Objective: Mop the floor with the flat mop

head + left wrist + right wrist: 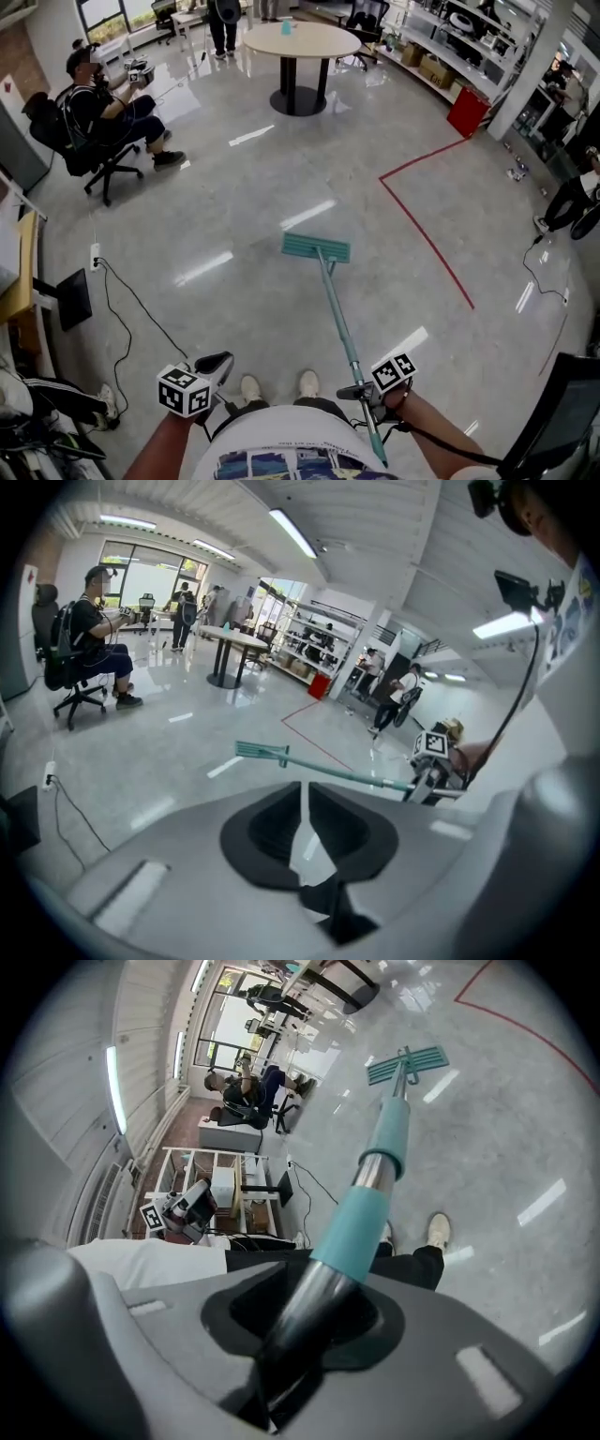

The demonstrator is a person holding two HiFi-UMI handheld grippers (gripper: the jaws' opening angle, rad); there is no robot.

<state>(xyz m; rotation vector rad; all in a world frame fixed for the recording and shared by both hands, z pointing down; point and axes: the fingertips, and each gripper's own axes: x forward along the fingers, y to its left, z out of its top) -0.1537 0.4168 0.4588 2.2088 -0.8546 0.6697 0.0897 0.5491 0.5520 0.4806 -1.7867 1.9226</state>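
The flat mop's teal head [316, 247] lies flat on the grey floor ahead of me, and its long handle [339, 319] slants back toward my right side. My right gripper [361, 392] is shut on the lower part of that handle. In the right gripper view the handle [375, 1185] runs out from between the jaws of the right gripper [309, 1316] to the mop head [408, 1063]. My left gripper [217, 361] hangs free at the lower left, off the mop, jaws nearly together with nothing between them. From the left gripper [305, 832] the mop head [261, 752] shows beyond.
A red tape line [422, 230] crosses the floor right of the mop. A person sits on an office chair [108, 112] at the far left. A round table [300, 39] stands at the back. A black cable [131, 300] trails from a power strip [95, 256]. My shoes [248, 387] are below.
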